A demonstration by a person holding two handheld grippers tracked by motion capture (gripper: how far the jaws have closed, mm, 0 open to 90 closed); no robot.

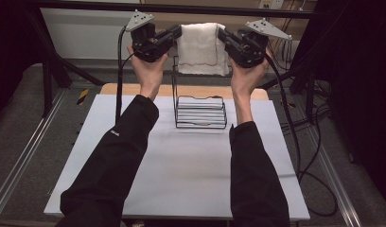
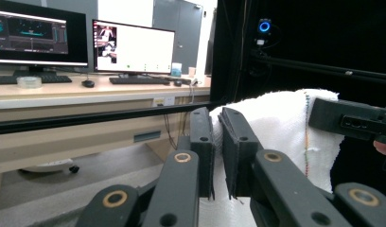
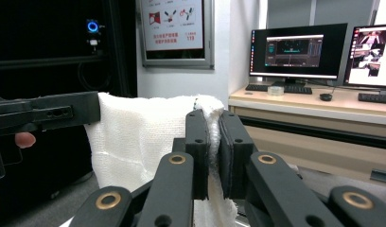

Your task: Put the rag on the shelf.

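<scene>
A white towel (image 1: 200, 48) with a thin red stitched line hangs folded in the air above the black wire rack (image 1: 201, 112). My left gripper (image 1: 176, 32) is shut on the towel's upper left edge. In the left gripper view the jaws (image 2: 217, 151) pinch the cloth (image 2: 281, 127) between them. My right gripper (image 1: 223, 35) is shut on the upper right edge. The right gripper view has its jaws (image 3: 214, 151) clamping the folded edge of the towel (image 3: 139, 137). Both grippers are held high, level with each other, the towel stretched between them.
The wire rack stands on a white table sheet (image 1: 181, 165) toward its far middle. A black frame bar (image 1: 172, 8) runs across behind the towel. Cables (image 1: 295, 137) trail off the table's right side. Desks with monitors (image 2: 134, 45) lie beyond the frame.
</scene>
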